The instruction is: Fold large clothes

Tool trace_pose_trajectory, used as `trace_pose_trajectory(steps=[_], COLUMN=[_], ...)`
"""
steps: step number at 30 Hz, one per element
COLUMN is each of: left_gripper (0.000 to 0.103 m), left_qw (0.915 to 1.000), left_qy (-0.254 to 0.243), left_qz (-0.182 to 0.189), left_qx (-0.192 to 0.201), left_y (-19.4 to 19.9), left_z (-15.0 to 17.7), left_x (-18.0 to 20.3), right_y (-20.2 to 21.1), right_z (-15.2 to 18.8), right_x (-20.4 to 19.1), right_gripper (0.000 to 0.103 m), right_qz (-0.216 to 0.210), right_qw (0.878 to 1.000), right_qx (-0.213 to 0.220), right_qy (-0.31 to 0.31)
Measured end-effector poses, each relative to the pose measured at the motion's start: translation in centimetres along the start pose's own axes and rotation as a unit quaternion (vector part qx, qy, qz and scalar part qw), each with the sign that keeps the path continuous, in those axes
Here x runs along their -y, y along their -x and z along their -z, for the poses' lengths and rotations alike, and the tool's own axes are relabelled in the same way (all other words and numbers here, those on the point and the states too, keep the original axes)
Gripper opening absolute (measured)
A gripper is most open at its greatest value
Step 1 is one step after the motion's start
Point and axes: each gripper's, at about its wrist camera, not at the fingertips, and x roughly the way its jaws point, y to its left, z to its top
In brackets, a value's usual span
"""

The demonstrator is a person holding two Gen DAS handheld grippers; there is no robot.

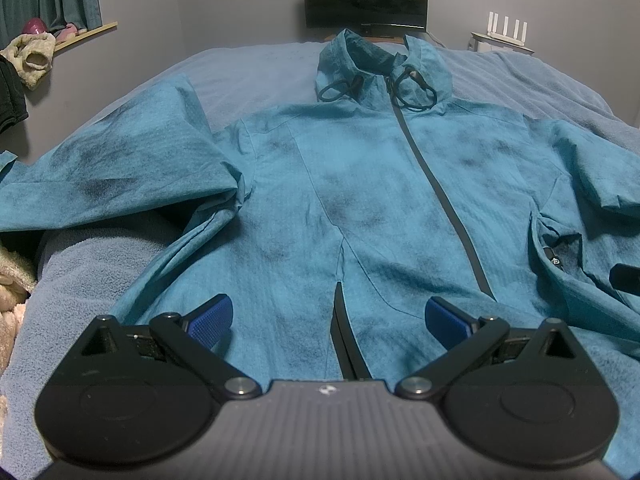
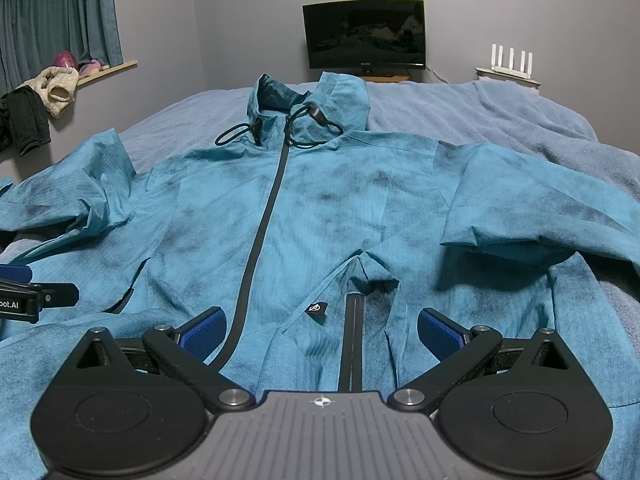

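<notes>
Teal jacket [image 1: 360, 184] flat on bed [image 1: 248, 64] (zipped), both tongs [image 1: 328, 322] [image 2: 320, 330] agape above.

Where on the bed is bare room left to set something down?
Bare blanket lies between the hood and the router, and between the left sleeve and the hood. The jacket covers the middle.

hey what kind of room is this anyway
Most likely a bedroom: the teal jacket lies spread on a bed with a blue blanket, a dark monitor stands beyond it, and curtains hang at left.
</notes>
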Motion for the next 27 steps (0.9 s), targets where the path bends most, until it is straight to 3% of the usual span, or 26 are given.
trace_pose_trajectory(steps=[27], left_gripper=[0.103], left_qw=[1.0], left_qy=[0.0], left_qz=[0.0], left_qx=[-0.001], left_y=[-0.01], left_z=[-0.01], left_x=[-0.04], right_y=[-0.07], right_z=[-0.07], right_x=[0.24], right_gripper=[0.103], right_qz=[-0.001], right_qw=[1.0], right_qx=[-0.003], right_qy=[-0.002])
